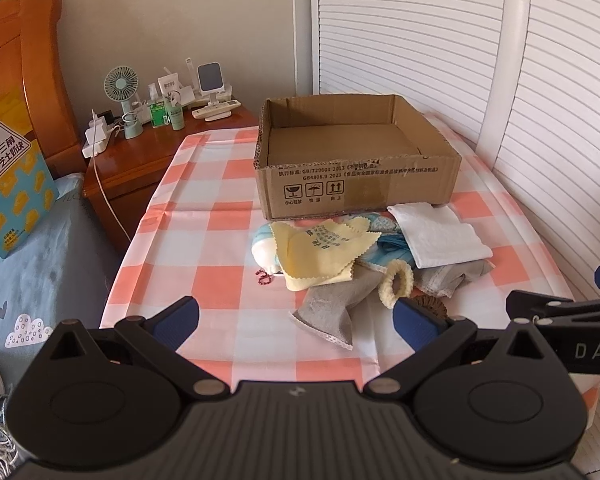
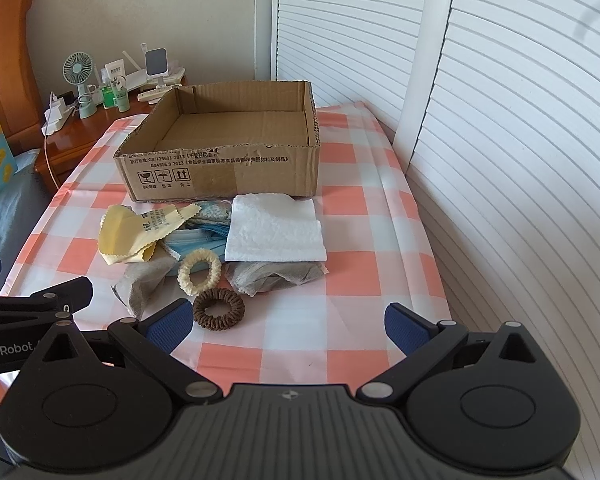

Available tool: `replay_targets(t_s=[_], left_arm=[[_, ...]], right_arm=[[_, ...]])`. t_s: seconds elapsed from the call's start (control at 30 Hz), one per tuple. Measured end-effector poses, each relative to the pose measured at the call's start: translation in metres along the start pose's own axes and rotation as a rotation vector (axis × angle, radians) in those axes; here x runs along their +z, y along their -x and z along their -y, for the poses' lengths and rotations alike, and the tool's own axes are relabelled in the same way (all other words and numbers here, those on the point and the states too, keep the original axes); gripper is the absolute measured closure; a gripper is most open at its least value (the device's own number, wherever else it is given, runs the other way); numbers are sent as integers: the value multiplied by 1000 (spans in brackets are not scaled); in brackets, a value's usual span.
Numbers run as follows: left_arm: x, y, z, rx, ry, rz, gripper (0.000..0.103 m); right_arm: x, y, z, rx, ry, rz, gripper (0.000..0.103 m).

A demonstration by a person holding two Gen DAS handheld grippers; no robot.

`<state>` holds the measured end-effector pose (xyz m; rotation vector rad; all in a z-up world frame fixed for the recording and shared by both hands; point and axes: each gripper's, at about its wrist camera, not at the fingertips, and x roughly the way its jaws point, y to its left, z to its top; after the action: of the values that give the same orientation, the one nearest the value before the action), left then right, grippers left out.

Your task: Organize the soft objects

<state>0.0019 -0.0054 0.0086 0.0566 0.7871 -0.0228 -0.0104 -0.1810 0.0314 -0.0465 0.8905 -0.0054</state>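
An empty cardboard box [image 1: 356,184] [image 2: 224,172] stands on the checked tablecloth. In front of it lies a heap of soft things: a yellow cloth [image 1: 324,252] [image 2: 140,232], a white folded cloth [image 1: 436,234] [image 2: 276,228], blue face masks [image 2: 196,242], grey fabric pieces [image 1: 332,308] [image 2: 276,276], a cream scrunchie [image 1: 398,284] [image 2: 199,271] and a brown scrunchie [image 2: 219,309]. My left gripper [image 1: 296,320] is open, hovering just before the heap. My right gripper [image 2: 288,324] is open too, with its left finger beside the brown scrunchie. Neither holds anything.
A wooden nightstand [image 1: 140,168] with a small fan [image 1: 121,84], bottles and chargers stands at the left behind the table. A bed with a blue cover [image 1: 32,264] lies to the left. White louvered doors [image 2: 500,120] run along the table's right side.
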Motion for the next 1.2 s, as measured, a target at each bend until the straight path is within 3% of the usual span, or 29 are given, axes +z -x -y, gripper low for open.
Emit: replay_targets(t_s=[0.5,0.83,1.2], left_arm=[[-4,-19,-4,-60,-52,58,1],[-14,-50,-11,-158,-15,-8,1],[-21,-86,-9,-143,-56,-35,1]], right_arm=[[1,-16,-2,12,21,-18,0],[-2,-43,2,28,49,-59,0],[-12,-72,9,47,107,-115,0]])
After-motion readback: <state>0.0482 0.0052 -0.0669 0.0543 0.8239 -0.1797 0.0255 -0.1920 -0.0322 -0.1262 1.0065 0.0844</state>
